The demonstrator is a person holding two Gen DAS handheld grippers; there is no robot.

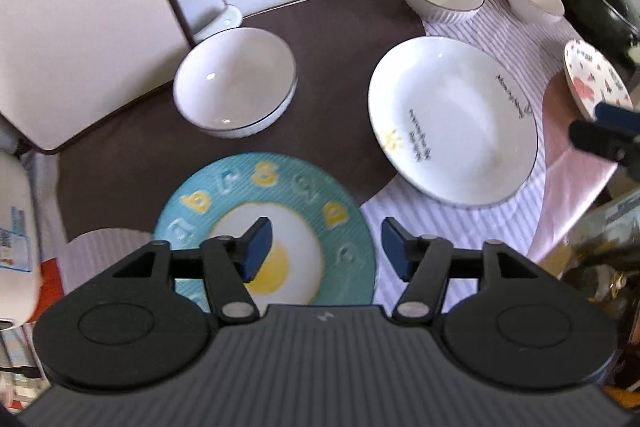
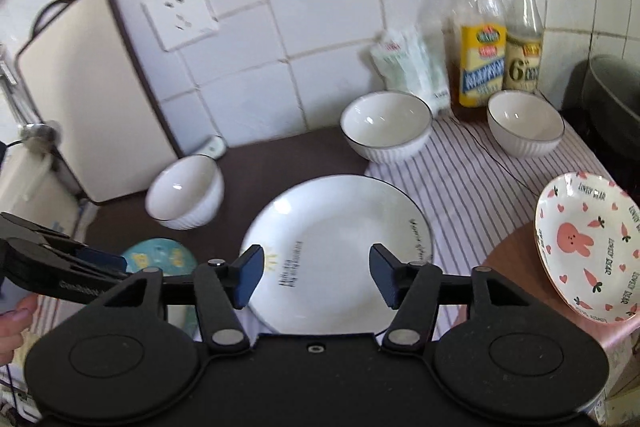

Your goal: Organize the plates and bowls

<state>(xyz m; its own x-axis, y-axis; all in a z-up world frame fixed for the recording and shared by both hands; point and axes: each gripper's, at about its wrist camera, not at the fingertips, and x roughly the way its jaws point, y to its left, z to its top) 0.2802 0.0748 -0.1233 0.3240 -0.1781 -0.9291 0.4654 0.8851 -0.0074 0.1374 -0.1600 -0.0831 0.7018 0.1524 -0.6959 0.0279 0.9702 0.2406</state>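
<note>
My left gripper (image 1: pixel 326 249) hangs open above a blue plate with yellow letters (image 1: pixel 224 195), nothing between its fingers. My right gripper (image 2: pixel 316 277) is open too, above a large white plate (image 2: pixel 340 251) with a black rim and small writing; its tips show at the right edge of the left wrist view (image 1: pixel 600 131). Three white ribbed bowls stand behind: one by the cutting board (image 1: pixel 236 83), one mid-back (image 2: pixel 386 127), one back right (image 2: pixel 524 125). A pink bunny-patterned dish (image 2: pixel 588 247) lies at the right. The left gripper (image 2: pixel 68 267) and a hand (image 2: pixel 16 323) show at the right wrist view's left edge.
A cutting board (image 2: pixel 88 95) leans on the tiled wall at the left. Two bottles (image 2: pixel 480 39) and a bag (image 2: pixel 412 67) stand at the back. A dark pot (image 2: pixel 612 99) sits far right. A striped cloth (image 2: pixel 472 179) covers the right half of the dark counter (image 1: pixel 328 27).
</note>
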